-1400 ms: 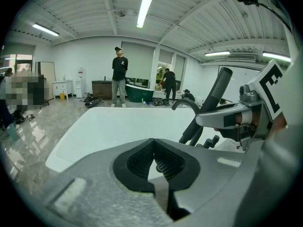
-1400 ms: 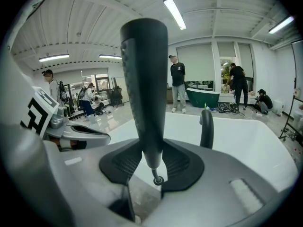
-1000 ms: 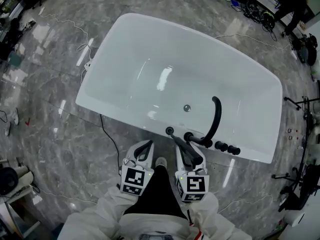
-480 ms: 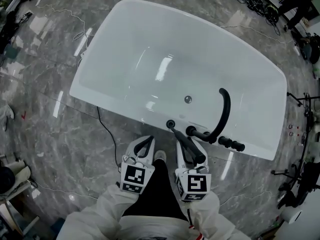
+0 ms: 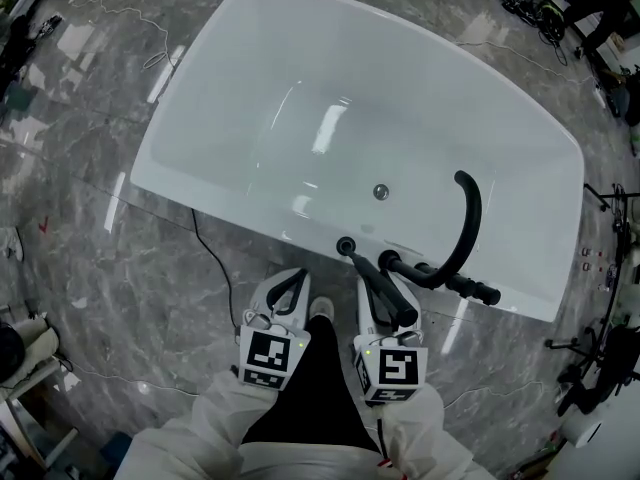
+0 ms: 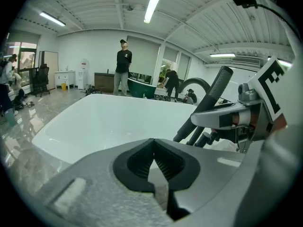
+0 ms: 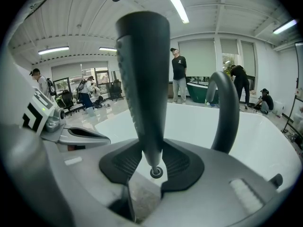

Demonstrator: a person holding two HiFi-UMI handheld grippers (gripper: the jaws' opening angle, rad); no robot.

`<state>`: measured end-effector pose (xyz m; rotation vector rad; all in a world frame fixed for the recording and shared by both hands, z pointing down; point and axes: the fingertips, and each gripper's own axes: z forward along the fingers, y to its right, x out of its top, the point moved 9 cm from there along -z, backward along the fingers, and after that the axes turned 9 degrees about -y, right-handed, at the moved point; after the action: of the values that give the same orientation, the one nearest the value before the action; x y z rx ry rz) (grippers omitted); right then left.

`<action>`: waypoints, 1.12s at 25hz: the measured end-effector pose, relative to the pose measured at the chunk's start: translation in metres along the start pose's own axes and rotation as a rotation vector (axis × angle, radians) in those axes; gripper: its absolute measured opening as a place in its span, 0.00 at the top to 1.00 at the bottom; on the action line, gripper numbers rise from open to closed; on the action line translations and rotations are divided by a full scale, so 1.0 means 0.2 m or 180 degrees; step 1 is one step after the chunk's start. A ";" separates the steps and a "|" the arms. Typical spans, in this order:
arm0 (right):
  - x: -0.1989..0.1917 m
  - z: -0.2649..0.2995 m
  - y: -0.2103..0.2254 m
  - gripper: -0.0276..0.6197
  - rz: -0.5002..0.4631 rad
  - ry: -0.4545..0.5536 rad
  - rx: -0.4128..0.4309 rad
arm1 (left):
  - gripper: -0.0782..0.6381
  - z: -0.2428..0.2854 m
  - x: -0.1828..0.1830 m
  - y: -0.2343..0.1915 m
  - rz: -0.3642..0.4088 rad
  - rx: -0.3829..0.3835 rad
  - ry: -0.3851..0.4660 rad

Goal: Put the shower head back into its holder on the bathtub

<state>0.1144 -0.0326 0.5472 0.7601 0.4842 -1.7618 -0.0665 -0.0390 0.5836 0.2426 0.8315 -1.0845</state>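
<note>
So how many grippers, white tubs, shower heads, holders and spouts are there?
Grippers: 2, left gripper and right gripper
White tub: 1
Shower head: 1
Holder: 1
Spout: 1
Total: 6

I see grey marbled floor (image 5: 110, 268) gleaming down the left of the head view, with a black cable (image 5: 207, 256) trailing across it. In the left gripper view, a tube light (image 6: 152, 6) crosses the white ribbed ceiling (image 6: 94, 8) at top centre, and a person (image 6: 123, 65) stands before the pale wall (image 6: 90, 46).
</note>
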 end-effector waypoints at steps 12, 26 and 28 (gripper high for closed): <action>-0.07 0.13 0.01 0.75 0.0009 -0.0055 -0.0007 | 0.89 0.06 -0.08 -0.03 -0.0040 -0.0017 -0.0006; -0.15 0.27 0.02 0.75 0.0004 -0.0155 -0.0014 | 0.89 0.15 -0.11 -0.08 -0.0008 0.0002 0.0074; -0.16 0.28 0.02 0.75 -0.0007 -0.0159 -0.0018 | 0.89 0.16 -0.12 -0.09 -0.0011 0.0000 0.0063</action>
<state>0.1108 -0.0493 0.6102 0.7100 0.4565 -1.7767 -0.0706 -0.0486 0.6262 0.2523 0.8497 -1.0869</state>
